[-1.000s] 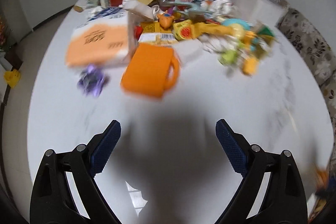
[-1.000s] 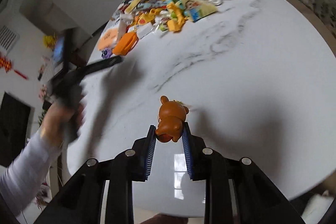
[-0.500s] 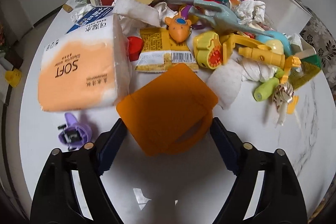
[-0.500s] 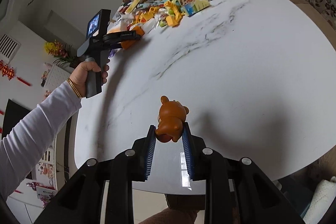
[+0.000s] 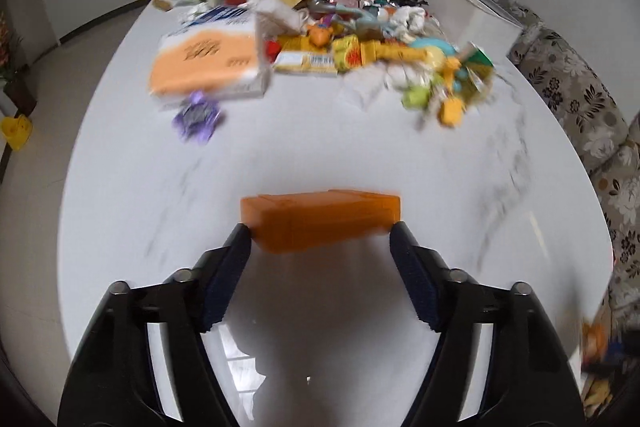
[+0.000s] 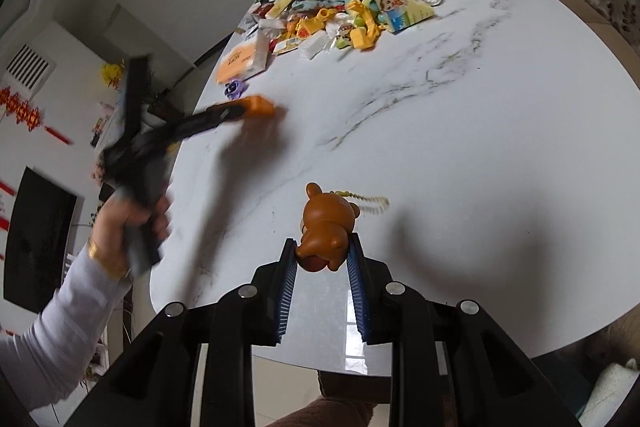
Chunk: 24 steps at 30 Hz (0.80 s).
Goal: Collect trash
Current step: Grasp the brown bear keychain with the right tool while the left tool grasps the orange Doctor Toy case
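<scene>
Both tongs, the left tongs point(image 5: 320, 241) and the right tongs point(image 6: 322, 254), have black plastic arms with round silver screws and blue ribbed pads point(image 6: 285, 297), and the person's left hand point(image 6: 128, 223) wears a gold bracelet point(image 6: 96, 251) above a long white sleeve point(image 6: 44, 339).

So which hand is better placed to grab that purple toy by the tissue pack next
Neither is free yet. The left claw carries the orange block, its jaws closing on it, and the right claw grips the brown bear. Once emptied, left: the purple toy lies on its side.
</scene>
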### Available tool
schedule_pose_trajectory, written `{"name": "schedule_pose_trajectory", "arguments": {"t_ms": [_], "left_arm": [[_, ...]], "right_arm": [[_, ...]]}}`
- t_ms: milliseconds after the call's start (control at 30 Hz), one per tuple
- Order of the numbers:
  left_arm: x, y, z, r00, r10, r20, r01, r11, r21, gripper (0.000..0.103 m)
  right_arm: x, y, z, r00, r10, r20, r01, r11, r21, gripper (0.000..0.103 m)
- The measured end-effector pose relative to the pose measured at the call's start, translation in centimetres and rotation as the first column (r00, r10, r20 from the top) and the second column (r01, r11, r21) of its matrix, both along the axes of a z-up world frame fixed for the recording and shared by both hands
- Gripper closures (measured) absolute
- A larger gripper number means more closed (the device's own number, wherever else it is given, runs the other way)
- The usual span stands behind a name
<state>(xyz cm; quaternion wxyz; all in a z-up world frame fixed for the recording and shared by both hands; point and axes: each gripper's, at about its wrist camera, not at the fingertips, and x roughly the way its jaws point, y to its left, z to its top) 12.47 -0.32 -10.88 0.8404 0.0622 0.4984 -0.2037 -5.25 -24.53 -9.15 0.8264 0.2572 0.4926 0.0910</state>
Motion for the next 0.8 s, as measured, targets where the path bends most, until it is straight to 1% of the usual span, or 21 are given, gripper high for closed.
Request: {"name": "schedule_pose_trajectory", "arguments": {"t_ms": [33, 67, 100, 133, 167, 200, 233, 267, 300, 333, 367, 400, 433, 500, 567, 633, 700, 733, 767, 800], "left_arm": [[-0.6, 0.7, -0.1, 1.000, 0.008, -0.030, -0.009, 1.000, -0.019, 0.098], [-1.5, 1.7, -0.4, 0.998, 0.020, -0.059, -0.023, 0.999, -0.044, 0.098], [-2.6, 2.5, -1.1, 0.997, 0.034, -0.072, -0.034, 0.999, -0.008, 0.098], [-2.8, 3.0, -1.7, 0.996, 0.038, -0.074, -0.038, 0.999, 0.009, 0.098], [-3.2, 3.6, -2.3, 0.995, 0.046, -0.091, -0.047, 0.999, -0.003, 0.098], [-3.2, 4.4, -2.7, 0.990, 0.060, -0.124, -0.069, 0.995, -0.065, 0.098], [-2.9, 4.8, -2.8, 0.988, 0.059, -0.141, -0.075, 0.991, -0.112, 0.085], [-2.4, 4.8, -2.8, 0.986, 0.049, -0.162, -0.073, 0.986, -0.148, 0.069], [-1.8, 4.2, -2.6, 0.988, 0.037, -0.150, -0.059, 0.988, -0.144, 0.030], [-1.4, 3.5, -2.2, 0.993, 0.014, -0.118, -0.031, 0.990, -0.140, 0.016], [-0.9, 2.4, -1.7, 0.997, -0.008, -0.073, 0.000, 0.993, -0.118, 0.016], [0.0, 1.0, -1.3, 0.999, -0.016, -0.041, 0.013, 0.997, -0.078, 0.016], [0.6, -0.1, -1.0, 0.999, -0.025, -0.036, 0.022, 0.998, -0.066, 0.015], [3.0, -3.0, -1.0, 0.997, -0.042, -0.072, 0.037, 0.997, -0.075, 0.015], [4.9, -5.4, -1.4, 0.996, -0.023, -0.091, 0.018, 0.998, -0.053, 0.015], [6.6, -8.3, -2.2, 0.996, -0.006, -0.094, 0.004, 1.000, -0.015, 0.015], [7.7, -10.5, -3.2, 0.994, -0.011, -0.112, 0.011, 1.000, 0.002, 0.015], [8.4, -11.6, -3.9, 0.992, -0.001, -0.124, 0.005, 0.999, 0.033, 0.015], [8.8, -12.3, -4.4, 0.991, 0.010, -0.135, -0.003, 0.999, 0.047, 0.015], [9.3, -13.0, -4.9, 0.991, 0.030, -0.127, -0.021, 0.997, 0.070, 0.013]], "right_arm": [[0.1, 0.1, 0.0, 1.000, 0.006, 0.000, -0.006, 1.000, 0.009, 0.078], [0.1, 0.2, 0.1, 1.000, 0.011, 0.002, -0.011, 1.000, 0.007, 0.078], [0.2, 0.4, 0.1, 1.000, 0.019, 0.003, -0.019, 1.000, 0.001, 0.078], [0.3, 0.7, -0.1, 1.000, 0.031, -0.001, -0.031, 0.999, -0.007, 0.078], [0.5, 0.9, -0.2, 0.999, 0.037, -0.005, -0.037, 0.999, -0.004, 0.078], [0.5, 1.0, -0.3, 0.999, 0.041, -0.007, -0.041, 0.999, -0.001, 0.078], [0.5, 1.1, -0.3, 0.999, 0.045, -0.008, -0.045, 0.999, -0.003, 0.078], [0.5, 1.3, -0.2, 0.999, 0.049, -0.004, -0.049, 0.999, -0.010, 0.078], [0.5, 1.4, -0.2, 0.999, 0.049, 0.001, -0.049, 0.999, -0.010, 0.078], [0.4, 1.5, 0.0, 0.999, 0.047, 0.006, -0.047, 0.999, -0.005, 0.078], [0.4, 1.6, 0.1, 0.999, 0.044, 0.011, -0.044, 0.999, -0.005, 0.078], [0.3, 1.7, 0.2, 0.999, 0.038, 0.016, -0.038, 0.999, -0.008, 0.078], [0.2, 1.6, 0.4, 0.999, 0.033, 0.020, -0.033, 0.999, -0.007, 0.078], [-0.3, 1.5, 0.6, 0.999, 0.014, 0.034, -0.014, 1.000, 0.001, 0.078], [-0.8, 1.1, 0.7, 0.999, -0.004, 0.040, 0.004, 1.000, 0.006, 0.078], [-1.2, 0.8, 0.7, 0.999, -0.019, 0.039, 0.018, 1.000, 0.012, 0.078], [-1.6, 0.3, 0.8, 0.999, -0.031, 0.038, 0.031, 0.999, 0.011, 0.078], [-1.8, 0.0, 0.8, 0.999, -0.035, 0.038, 0.034, 0.999, 0.015, 0.078], [-2.1, -0.3, 0.8, 0.998, -0.040, 0.040, 0.039, 0.999, 0.016, 0.078], [-2.3, -0.6, 0.9, 0.998, -0.044, 0.041, 0.043, 0.999, 0.016, 0.078]]}}
